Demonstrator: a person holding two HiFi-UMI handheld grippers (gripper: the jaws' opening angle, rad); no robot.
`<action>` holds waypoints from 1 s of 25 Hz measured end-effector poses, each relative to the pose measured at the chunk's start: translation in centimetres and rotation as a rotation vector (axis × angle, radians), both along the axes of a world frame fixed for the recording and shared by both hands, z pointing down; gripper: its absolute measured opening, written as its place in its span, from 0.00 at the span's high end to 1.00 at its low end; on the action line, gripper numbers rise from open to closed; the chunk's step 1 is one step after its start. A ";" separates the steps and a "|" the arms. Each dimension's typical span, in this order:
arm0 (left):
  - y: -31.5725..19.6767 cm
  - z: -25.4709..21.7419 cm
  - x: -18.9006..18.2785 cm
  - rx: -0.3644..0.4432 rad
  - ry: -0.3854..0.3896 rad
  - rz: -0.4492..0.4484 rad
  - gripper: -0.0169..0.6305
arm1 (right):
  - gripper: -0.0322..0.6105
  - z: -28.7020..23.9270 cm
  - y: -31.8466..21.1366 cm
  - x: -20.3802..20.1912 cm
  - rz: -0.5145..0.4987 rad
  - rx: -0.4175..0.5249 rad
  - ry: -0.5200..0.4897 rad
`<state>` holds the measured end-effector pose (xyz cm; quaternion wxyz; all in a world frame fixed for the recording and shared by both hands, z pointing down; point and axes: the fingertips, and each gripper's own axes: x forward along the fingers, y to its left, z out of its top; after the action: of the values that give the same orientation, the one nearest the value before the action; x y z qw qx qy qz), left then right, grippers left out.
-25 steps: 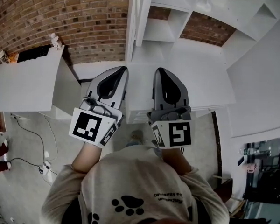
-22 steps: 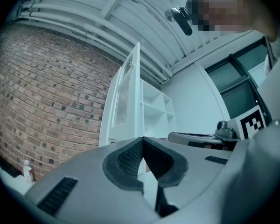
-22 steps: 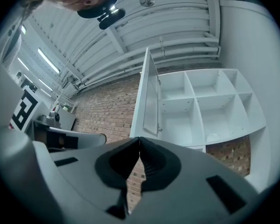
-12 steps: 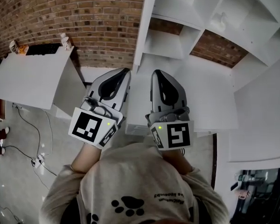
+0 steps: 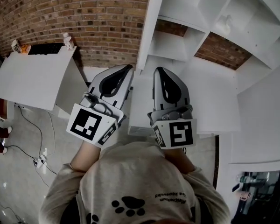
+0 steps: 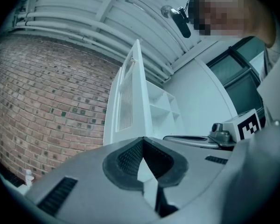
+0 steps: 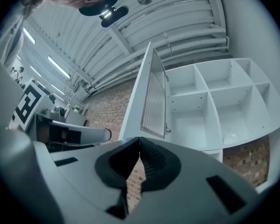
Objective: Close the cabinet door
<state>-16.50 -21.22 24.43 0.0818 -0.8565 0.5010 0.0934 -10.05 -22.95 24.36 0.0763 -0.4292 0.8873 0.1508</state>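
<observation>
Left gripper (image 6: 142,139): jaws together, tips meeting, nothing between them. Right gripper (image 7: 139,139): jaws likewise together and holding nothing. In the head view I hold the two side by side at frame centre, close to each other but not touching, both pointing toward the top of the frame, each with its marker cube nearest my body.

Cabinet door (image 5: 151,22): it stands open, seen edge-on as a narrow white strip running from the top edge of the head view down to just above the gripper tips. In the right gripper view it rises beyond the tips, left of the compartments, and shows a ribbed panel on the face toward the shelves. Both gripper views show the door standing beyond the tips, not at them.

Cabinet (image 5: 196,36): white, with open square compartments filling the upper right of the head view. One compartment holds a small white object (image 5: 225,22) that I cannot identify.

Surroundings: a white counter (image 5: 210,97) lies under the grippers, centre right. A brick wall (image 5: 84,17) fills the upper left. A white table (image 5: 28,78) sits at left, with small bottles (image 5: 67,41) on its far edge.
</observation>
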 end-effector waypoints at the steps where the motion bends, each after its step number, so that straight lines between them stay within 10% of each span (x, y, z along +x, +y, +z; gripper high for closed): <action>1: -0.1 -0.1 -0.2 -0.005 0.003 0.008 0.96 | 0.93 -0.2 -0.1 -0.1 0.007 -0.002 0.003; 25: -0.4 -10.0 -0.7 0.120 -0.077 0.236 0.96 | 0.93 -10.8 1.0 -0.2 0.149 0.122 0.101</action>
<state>-17.24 -21.65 14.44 0.1404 -0.9060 0.3868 0.0989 -10.26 -21.99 13.56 0.0461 -0.4803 0.8447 0.2315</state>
